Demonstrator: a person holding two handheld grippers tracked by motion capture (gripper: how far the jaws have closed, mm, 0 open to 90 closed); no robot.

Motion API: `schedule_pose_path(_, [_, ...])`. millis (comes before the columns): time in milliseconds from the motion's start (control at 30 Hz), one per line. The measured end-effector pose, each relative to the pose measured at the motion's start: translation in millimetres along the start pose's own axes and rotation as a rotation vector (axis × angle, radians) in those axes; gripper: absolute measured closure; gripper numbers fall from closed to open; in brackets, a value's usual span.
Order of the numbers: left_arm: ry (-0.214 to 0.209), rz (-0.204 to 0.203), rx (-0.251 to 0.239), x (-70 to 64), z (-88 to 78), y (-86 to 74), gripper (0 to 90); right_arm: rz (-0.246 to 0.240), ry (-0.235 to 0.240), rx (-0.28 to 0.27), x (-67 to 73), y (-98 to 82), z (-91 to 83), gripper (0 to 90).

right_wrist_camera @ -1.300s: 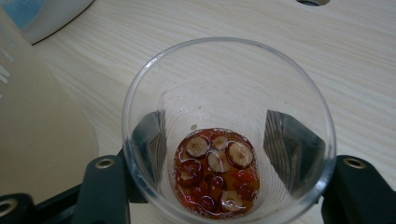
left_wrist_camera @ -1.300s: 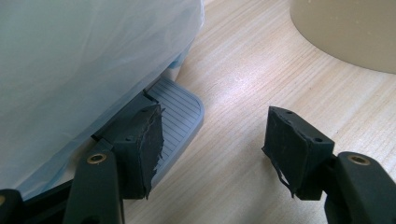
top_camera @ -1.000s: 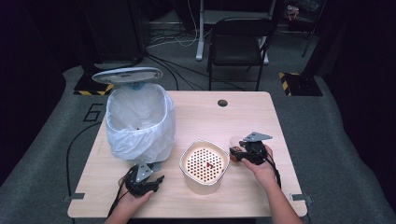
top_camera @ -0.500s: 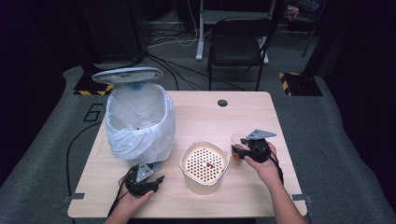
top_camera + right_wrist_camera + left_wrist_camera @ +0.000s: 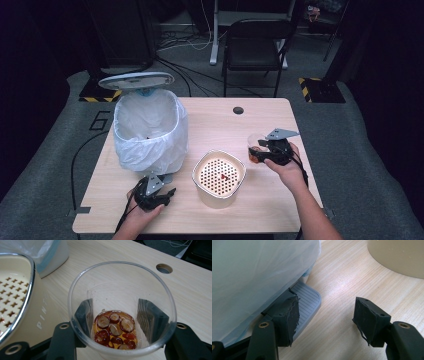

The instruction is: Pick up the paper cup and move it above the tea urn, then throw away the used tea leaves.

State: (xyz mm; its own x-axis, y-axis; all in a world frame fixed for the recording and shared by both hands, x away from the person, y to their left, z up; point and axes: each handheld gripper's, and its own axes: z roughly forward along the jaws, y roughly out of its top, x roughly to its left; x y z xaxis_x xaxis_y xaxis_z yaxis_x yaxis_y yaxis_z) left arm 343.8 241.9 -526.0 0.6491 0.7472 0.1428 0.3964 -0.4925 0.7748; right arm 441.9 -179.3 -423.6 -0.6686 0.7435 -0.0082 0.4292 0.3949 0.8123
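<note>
Right gripper [image 5: 261, 152] clamping clear cup [image 5: 120, 312] of red slices in liquid, just right of strainer pot [image 5: 219, 176]. Next: tip over strainer. Left gripper [image 5: 325, 320] jaws apart, empty, beside bin pedal [image 5: 305, 303].

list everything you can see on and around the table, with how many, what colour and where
Light wooden table: one, pale wood, centre, with a round hole near its far edge.
Pedal bin lined with a white plastic bag: one, white, table's left; lid up; grey ribbed pedal at its base.
Cream container with a perforated strainer insert: one, cream, front centre; a small red bit on the insert.
Clear plastic cup: one, transparent, table's right, holding amber liquid and red-brown sliced fruit.
Black chair: one, behind the table.
Cables: several, black and white, on the grey floor.
Left gripper: black, front left beside the pedal, holding nothing.
Right gripper: black, clamped around the cup.
</note>
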Motion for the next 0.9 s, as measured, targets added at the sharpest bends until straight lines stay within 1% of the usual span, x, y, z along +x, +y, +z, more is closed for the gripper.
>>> schedule_pose_path(33, [0.000,0.000,0.000,0.0,0.0,0.0,37.2,-0.019,0.000,0.003,-0.4,6.5,-2.5,47.0])
schedule_pose_path(67, [0.001,0.001,0.000,-0.1,0.1,0.0,37.2,-0.019,0.000,0.003,-0.4,6.5,-2.5,47.0])
schedule_pose_path(100, [0.001,0.003,0.001,-0.1,0.0,0.0,37.2,-0.022,0.004,0.001,-0.2,11.1,-4.4,47.0])
schedule_pose_path(167, [0.000,0.001,0.000,-0.1,0.0,0.0,37.2,-0.022,0.006,-0.002,0.1,13.8,-5.4,47.0])
schedule_pose_path(367, [-0.001,0.001,0.001,0.1,0.0,0.1,37.2,-0.058,0.016,-0.010,3.4,29.4,-9.1,46.8])
schedule_pose_path(400, [0.000,0.001,0.001,0.0,0.0,0.1,37.2,-0.055,0.022,-0.009,4.9,32.8,-9.6,46.8])
schedule_pose_path(433, [0.000,0.002,0.000,0.0,0.0,0.0,37.2,-0.070,0.026,-0.010,4.6,34.7,-9.9,46.9])
schedule_pose_path(500, [0.000,0.001,0.000,0.0,0.0,0.0,37.2,-0.070,0.034,-0.013,6.4,39.9,-10.4,47.0])
schedule_pose_path(600, [0.000,0.001,0.000,0.0,0.0,0.0,37.2,-0.089,0.053,-0.023,8.2,47.3,-11.0,47.2])
schedule_pose_path(633, [0.000,0.001,0.000,-0.1,0.0,0.0,37.2,-0.107,0.073,-0.031,9.1,52.1,-11.0,47.2])
schedule_pose_path(700, [0.001,0.004,0.002,0.0,0.0,0.0,37.2,-0.104,0.082,-0.031,10.7,54.5,-11.0,47.3])
schedule_pose_path(767, [0.000,0.001,0.000,0.0,0.0,0.1,37.2,-0.136,0.113,-0.044,13.3,62.4,-9.1,47.3])
schedule_pose_path(800, [0.000,0.002,0.001,0.1,0.0,0.0,37.2,-0.136,0.113,-0.044,13.3,62.4,-9.1,47.3])
schedule_pose_path(867, [0.001,0.004,0.001,-0.1,0.0,0.0,37.2,-0.160,0.130,-0.046,14.9,67.9,-7.6,47.3])
schedule_pose_path(900, [0.001,0.004,0.001,0.0,0.0,0.0,37.2,-0.163,0.138,-0.051,16.0,70.6,-6.4,47.3])
